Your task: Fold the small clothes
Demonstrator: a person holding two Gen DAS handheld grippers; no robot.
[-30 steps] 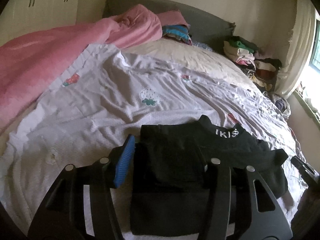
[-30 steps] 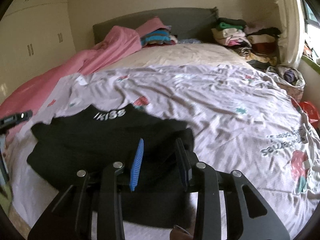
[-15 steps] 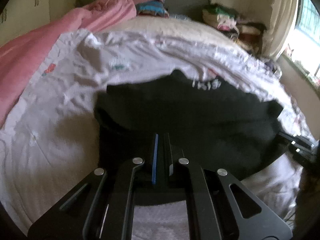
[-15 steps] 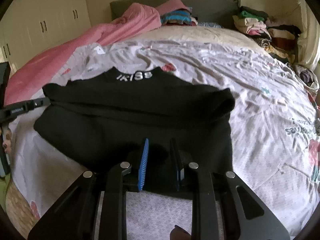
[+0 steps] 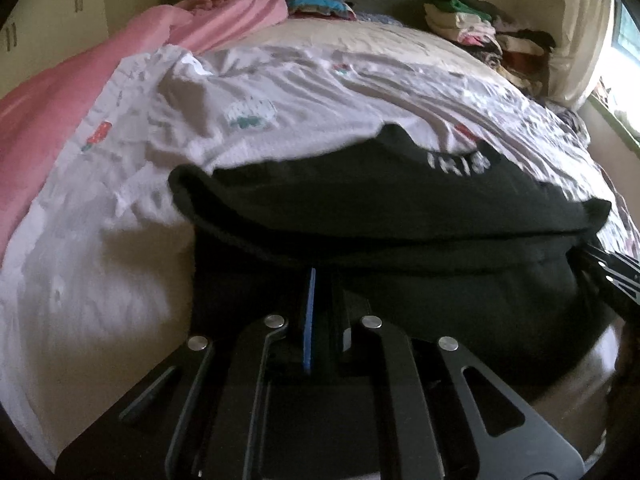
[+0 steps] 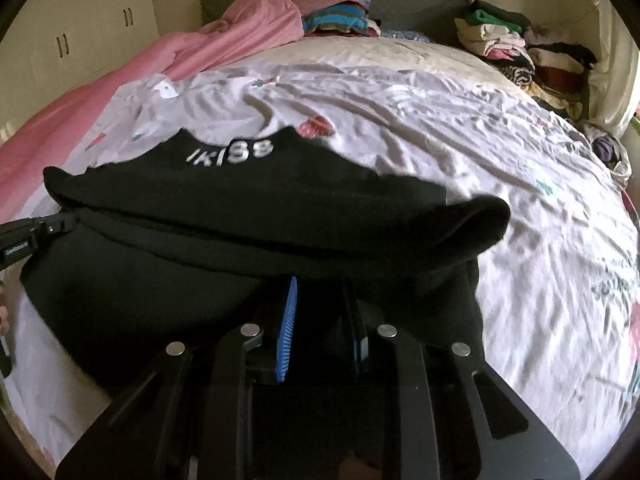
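Since a second ago both grippers, left (image 5: 320, 280) and right (image 6: 320, 292), have closed their jaws on the black shirt's (image 6: 248, 184) near hem and lifted it; carry it evenly toward the collar (image 6: 232, 152).

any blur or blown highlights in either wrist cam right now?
Left wrist view: motion blur smears the black top and its collar lettering; window blown out at right edge. Right wrist view: lettering readable, bedsheet blurred at right; fisheye vignette in both.
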